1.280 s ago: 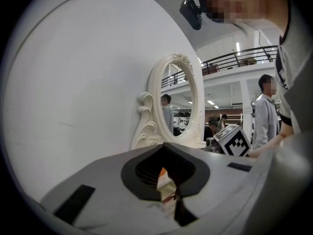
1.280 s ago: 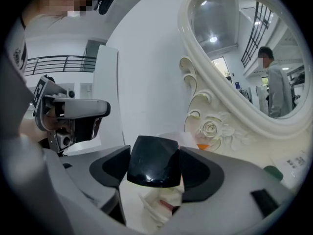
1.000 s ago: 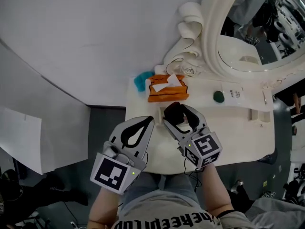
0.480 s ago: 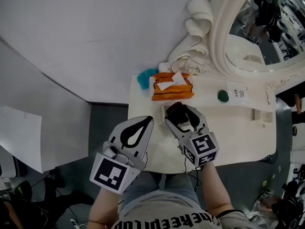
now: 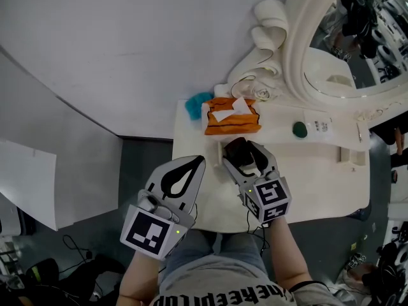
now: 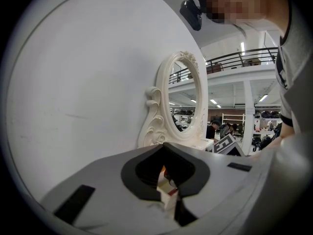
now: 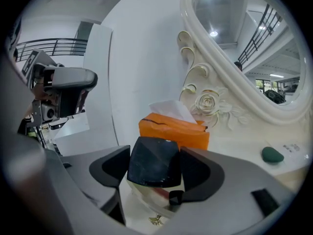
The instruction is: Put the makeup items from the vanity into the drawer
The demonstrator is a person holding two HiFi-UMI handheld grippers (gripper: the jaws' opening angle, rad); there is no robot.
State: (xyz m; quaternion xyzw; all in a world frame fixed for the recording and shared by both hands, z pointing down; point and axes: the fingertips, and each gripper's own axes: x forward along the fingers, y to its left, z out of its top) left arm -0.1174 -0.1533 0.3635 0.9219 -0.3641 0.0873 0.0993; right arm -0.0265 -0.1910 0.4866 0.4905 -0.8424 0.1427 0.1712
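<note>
- Centre of the head view: the right gripper [image 5: 240, 150] has its jaws clamped on a black faceted makeup item [image 7: 153, 166], over the white vanity top [image 5: 319, 183].
- Lower left: the left gripper [image 5: 199, 163] has its jaws pressed together, holding nothing.
- Upper centre: an orange tissue box [image 5: 231, 120] sits near the mirror [image 5: 331, 56].

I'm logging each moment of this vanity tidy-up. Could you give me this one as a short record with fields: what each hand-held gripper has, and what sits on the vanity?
left hand-held gripper: jaws together, nothing held
right hand-held gripper: shut on a black faceted item, held above the vanity
on the vanity: orange tissue box; small green item
beside the tissue box: teal object, partly hidden
mirror: at the vanity's back, ornate white frame
drawer: not in view
</note>
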